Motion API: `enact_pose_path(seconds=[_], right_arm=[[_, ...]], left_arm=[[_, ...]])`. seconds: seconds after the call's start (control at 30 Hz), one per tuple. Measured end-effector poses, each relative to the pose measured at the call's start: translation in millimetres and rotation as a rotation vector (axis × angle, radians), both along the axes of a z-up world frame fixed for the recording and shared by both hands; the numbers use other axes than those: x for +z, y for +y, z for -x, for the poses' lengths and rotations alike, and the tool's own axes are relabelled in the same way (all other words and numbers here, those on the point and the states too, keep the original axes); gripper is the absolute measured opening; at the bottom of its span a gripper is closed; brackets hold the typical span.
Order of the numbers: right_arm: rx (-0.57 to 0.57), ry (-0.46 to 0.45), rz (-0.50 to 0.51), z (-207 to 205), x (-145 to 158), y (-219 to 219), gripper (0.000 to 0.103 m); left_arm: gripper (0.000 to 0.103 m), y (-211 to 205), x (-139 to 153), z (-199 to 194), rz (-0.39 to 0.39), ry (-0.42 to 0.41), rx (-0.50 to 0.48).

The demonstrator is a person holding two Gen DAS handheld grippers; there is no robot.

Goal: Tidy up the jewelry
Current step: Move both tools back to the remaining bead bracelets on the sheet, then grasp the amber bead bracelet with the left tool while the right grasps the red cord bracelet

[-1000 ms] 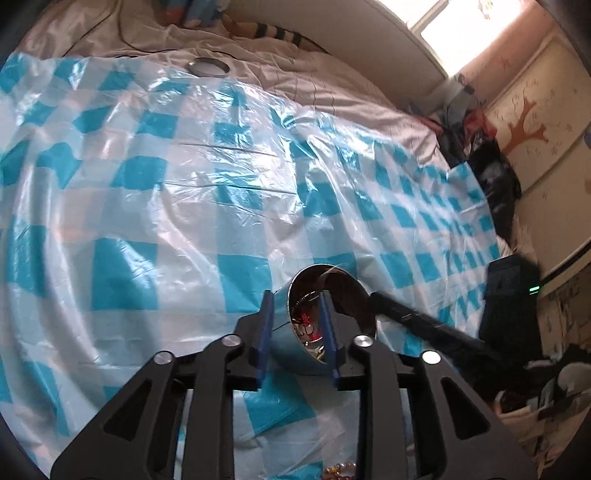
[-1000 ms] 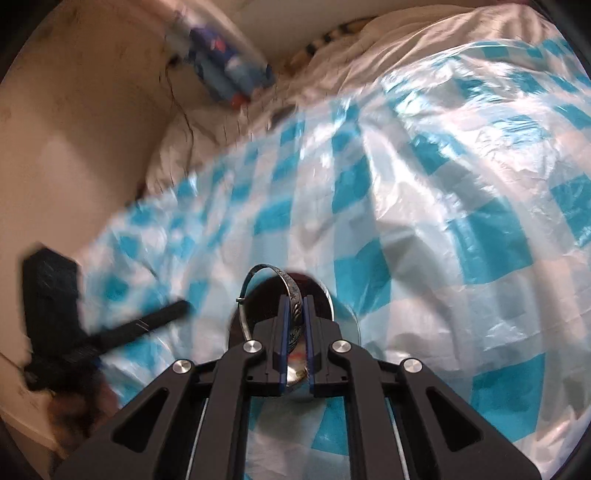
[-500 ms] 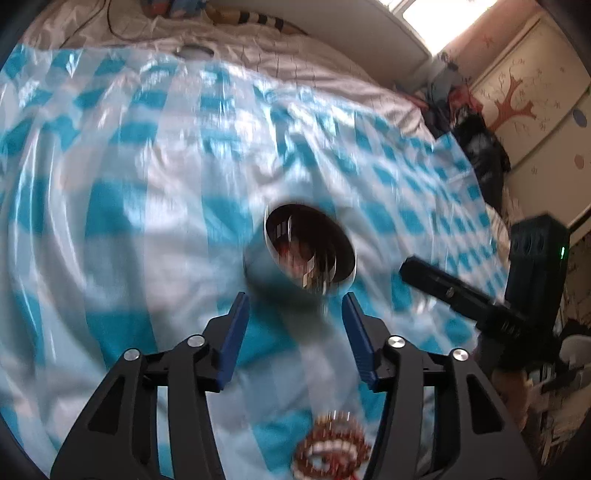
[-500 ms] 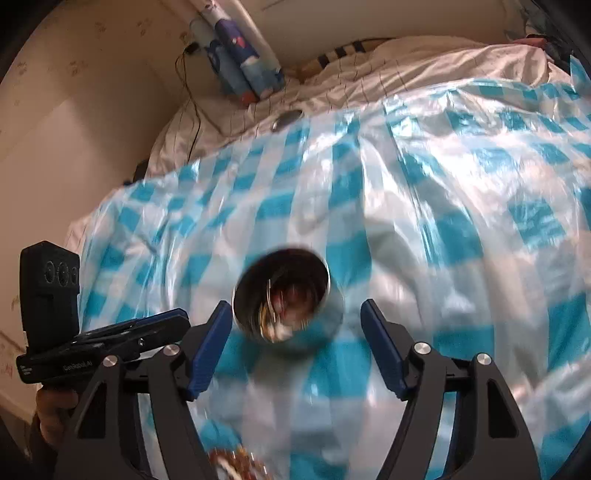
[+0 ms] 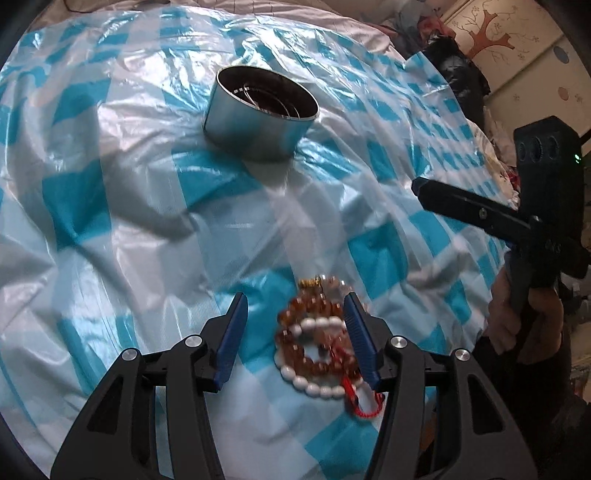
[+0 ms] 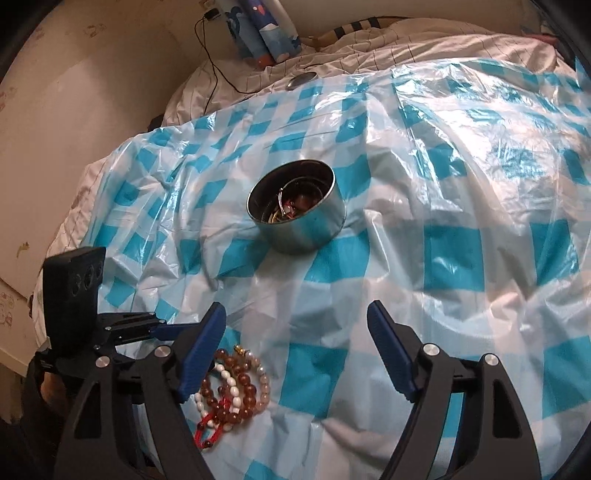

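Note:
A round metal tin (image 5: 260,118) stands on the blue-and-white checked plastic sheet (image 5: 122,236). In the right wrist view the tin (image 6: 297,210) holds a silver bangle and other jewelry. A pile of bead bracelets (image 5: 319,343), amber, white and red, lies near me on the sheet; it also shows in the right wrist view (image 6: 229,387). My left gripper (image 5: 295,336) is open, its fingers either side of the pile, just above it. My right gripper (image 6: 297,350) is open wide and empty, right of the pile. The right gripper's body (image 5: 517,218) shows in the left wrist view.
The sheet covers a bed with white bedding (image 6: 369,48). A small metal lid (image 6: 303,79) lies at the far edge of the sheet. A blue patterned pillow (image 6: 266,29) and a black cable (image 6: 218,74) are at the wall. Clutter and a wardrobe (image 5: 517,55) stand to the right.
Both grippers opened and pulled back from the tin. The right one let go of the silver bangle, which now lies in the tin. The left gripper has come over the bead pile.

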State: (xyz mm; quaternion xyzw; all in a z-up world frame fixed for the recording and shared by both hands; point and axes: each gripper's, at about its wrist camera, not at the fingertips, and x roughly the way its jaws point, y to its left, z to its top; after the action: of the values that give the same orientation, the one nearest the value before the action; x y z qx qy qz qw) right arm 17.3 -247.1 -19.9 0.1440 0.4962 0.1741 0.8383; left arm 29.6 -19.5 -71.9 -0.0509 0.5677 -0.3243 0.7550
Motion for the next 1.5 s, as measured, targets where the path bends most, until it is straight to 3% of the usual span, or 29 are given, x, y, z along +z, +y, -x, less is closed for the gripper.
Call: enact_pose_path(seconds=[0.37, 0.43, 0.5, 0.83, 1.03, 1.27, 1.5], right_arm=[[0.018, 0.038, -0.03, -4.7, -7.1, 9.3, 0.076], [0.021, 0.041, -0.026, -4.4, -8.3, 9.9, 0.076], [0.018, 0.044, -0.028, -4.1, -8.9, 9.0, 0.076], [0.046, 0.068, -0.057, -1.7, -12.2, 8.8, 0.077], [0.173, 0.131, -0.112, 3.5, -22.1, 30.6, 0.077], [0.272, 0.193, -0.159, 9.1, -34.7, 50.0, 0.077], [0.316, 0.214, -0.129, 12.9, -40.3, 59.8, 0.077]], left_arm=[[0.051, -11.6, -7.3, 9.6, 0.002, -0.003, -0.061], [0.036, -14.0, -6.2, 11.2, -0.009, -0.017, -0.074], [0.01, -13.5, -5.7, 10.8, -0.029, -0.028, -0.082], [0.01, 21.0, 21.3, -6.2, 0.187, 0.003, -0.002], [0.01, 49.7, 36.5, -17.2, 0.289, -0.007, 0.074], [0.01, 64.9, 43.2, -21.4, 0.29, -0.031, 0.122], [0.01, 63.4, 41.8, -21.3, 0.288, -0.029, 0.118]])
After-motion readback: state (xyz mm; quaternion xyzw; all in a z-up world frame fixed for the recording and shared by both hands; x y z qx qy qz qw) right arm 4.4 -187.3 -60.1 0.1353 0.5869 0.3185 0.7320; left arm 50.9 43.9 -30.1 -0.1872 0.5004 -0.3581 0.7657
